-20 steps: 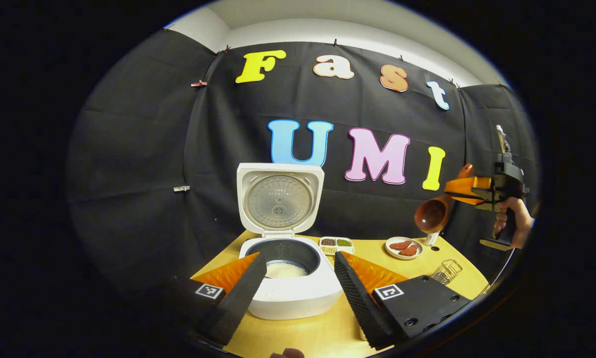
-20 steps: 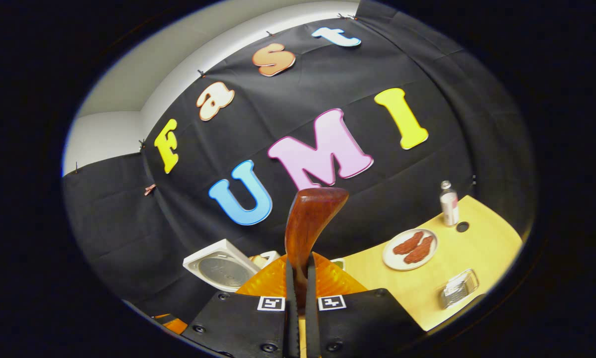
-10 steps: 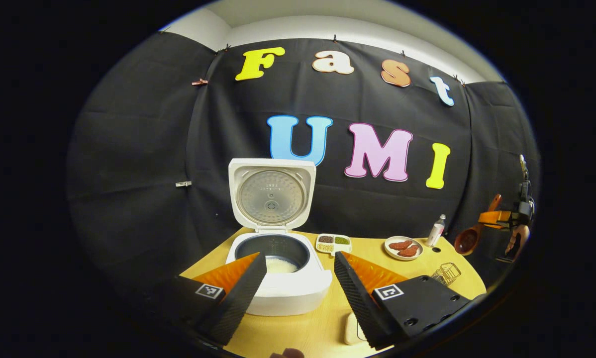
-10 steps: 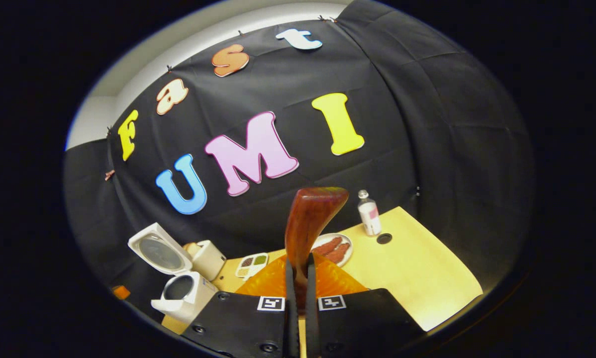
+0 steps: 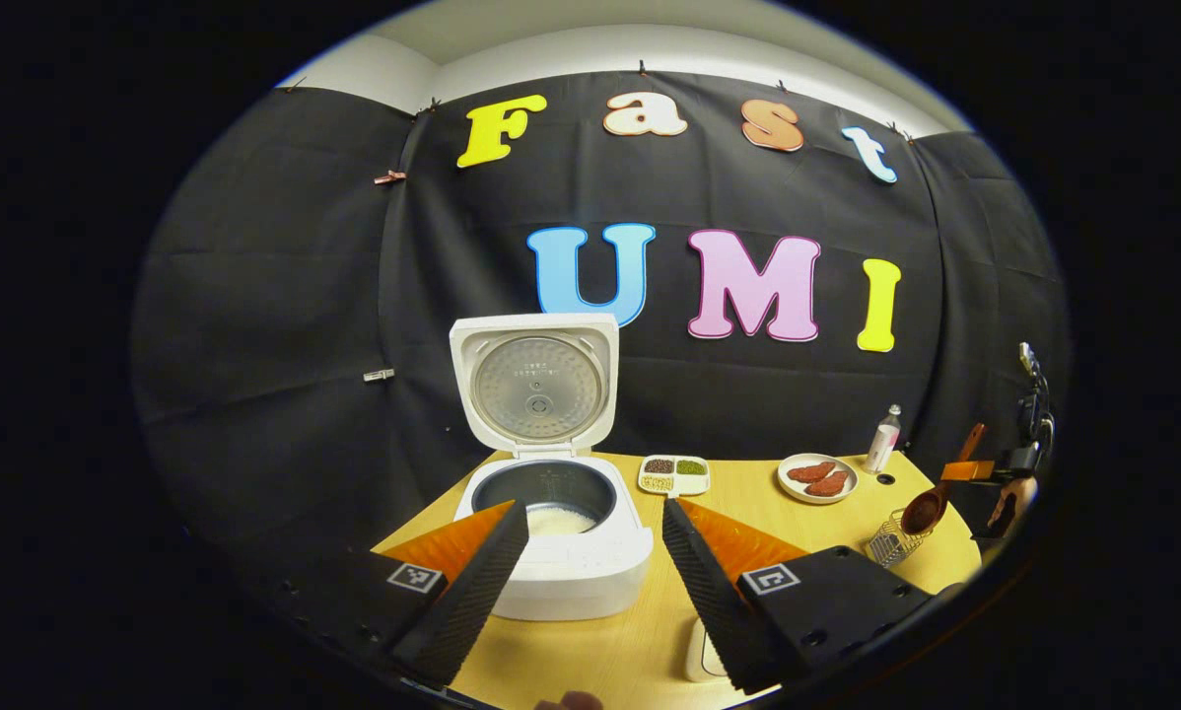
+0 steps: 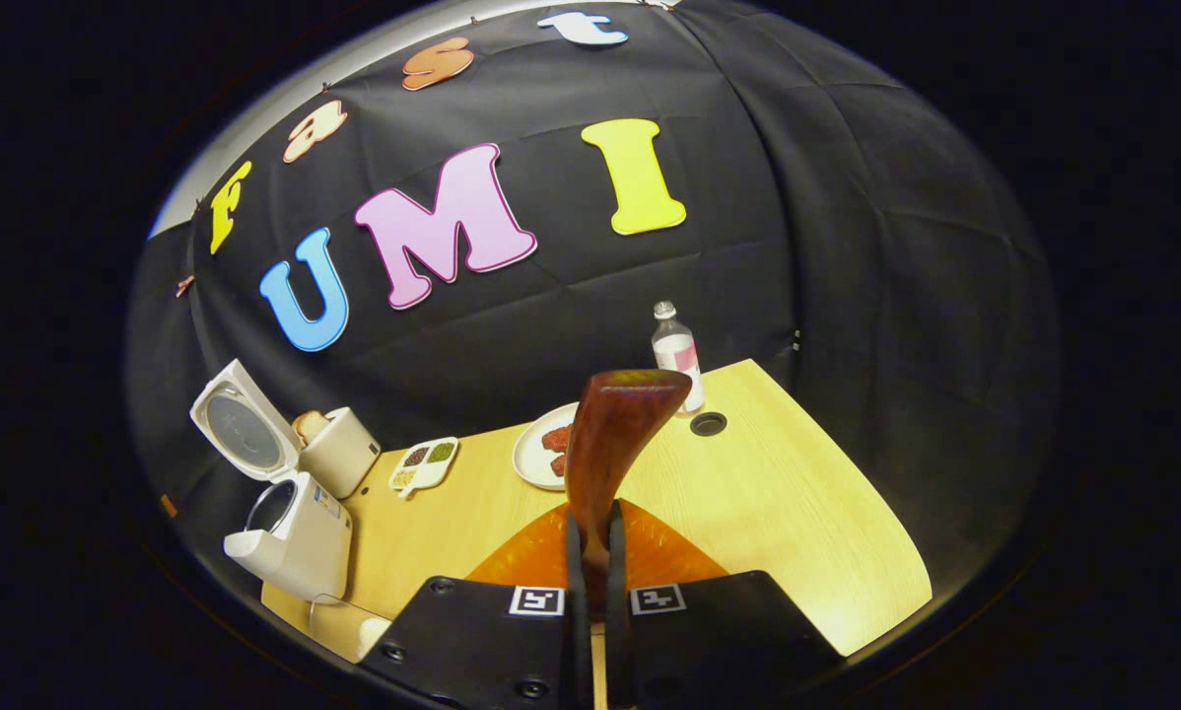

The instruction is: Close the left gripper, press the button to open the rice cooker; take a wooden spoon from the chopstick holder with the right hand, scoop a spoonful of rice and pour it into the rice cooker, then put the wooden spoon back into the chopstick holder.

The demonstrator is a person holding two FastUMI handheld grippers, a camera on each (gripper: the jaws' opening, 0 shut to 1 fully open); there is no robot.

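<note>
Wood, dark and glossy, is rising between the fingers of the right gripper [image 6: 590, 552]: both are pressing on the handle of the wooden spoon [image 6: 610, 444], clenched tight around it. Ahead of it a broad bare stretch of the pale wood-grain table [image 6: 798, 532] is lying open toward the far right edge. In the left gripper view the spoon's bowl is hanging just above the wire chopstick holder [image 5: 891, 540] near the table's right rim; whether they are touching is hard to tell at that size. The left gripper [image 5: 590, 572] is standing released, its ridged fingers spread wide before the white rice cooker [image 5: 561, 562], whose lid is standing upright and whose dark pot is showing white rice. Farther right are sitting a divided dish [image 5: 674, 475], a round plate [image 5: 817, 478] and a small bottle [image 5: 883, 439].
</note>
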